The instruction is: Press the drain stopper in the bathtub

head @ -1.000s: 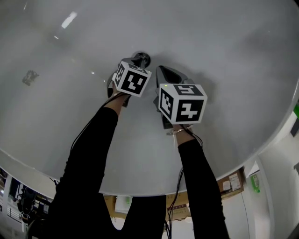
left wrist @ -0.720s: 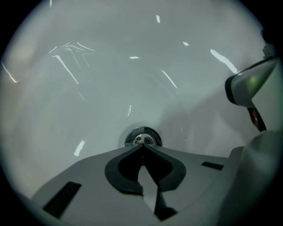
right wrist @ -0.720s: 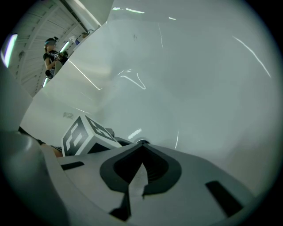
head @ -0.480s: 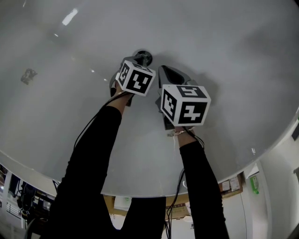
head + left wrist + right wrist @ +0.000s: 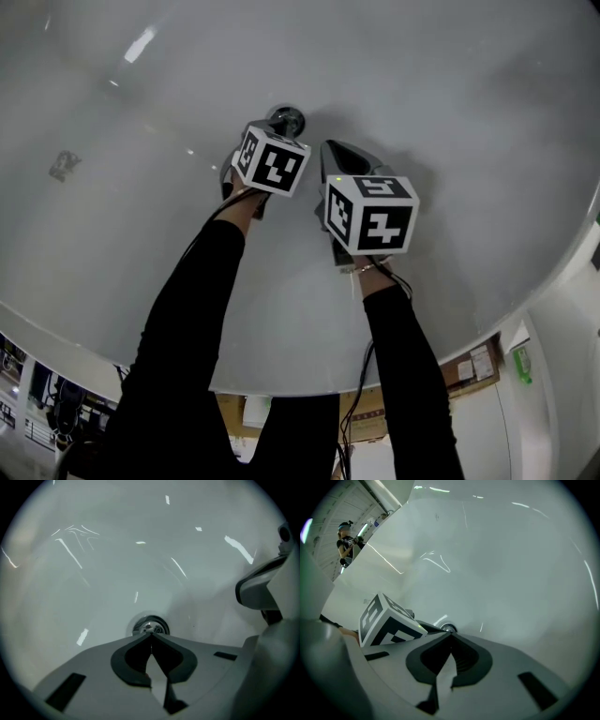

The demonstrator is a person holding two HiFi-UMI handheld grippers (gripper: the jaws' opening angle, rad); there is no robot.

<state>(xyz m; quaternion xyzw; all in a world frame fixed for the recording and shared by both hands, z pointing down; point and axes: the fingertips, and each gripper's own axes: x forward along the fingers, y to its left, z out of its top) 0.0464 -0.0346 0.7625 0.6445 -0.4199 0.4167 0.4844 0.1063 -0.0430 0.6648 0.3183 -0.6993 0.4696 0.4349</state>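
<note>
The stopper sits upper-center in the head view, on the tub floor. L gripper is closed, empty, tips right at the stopper (contact unclear). R gripper is closed too, nothing btwn jaws, just right of the L gripper.

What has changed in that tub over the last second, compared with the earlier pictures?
Hardly anything. The left gripper and right gripper drifted only a touch in the head view, which may just be the camera shifting. Nothing was taken hold of or let go. Both stay shut and empty, the left one's tips right by the drain stopper in the bathtub.
</note>
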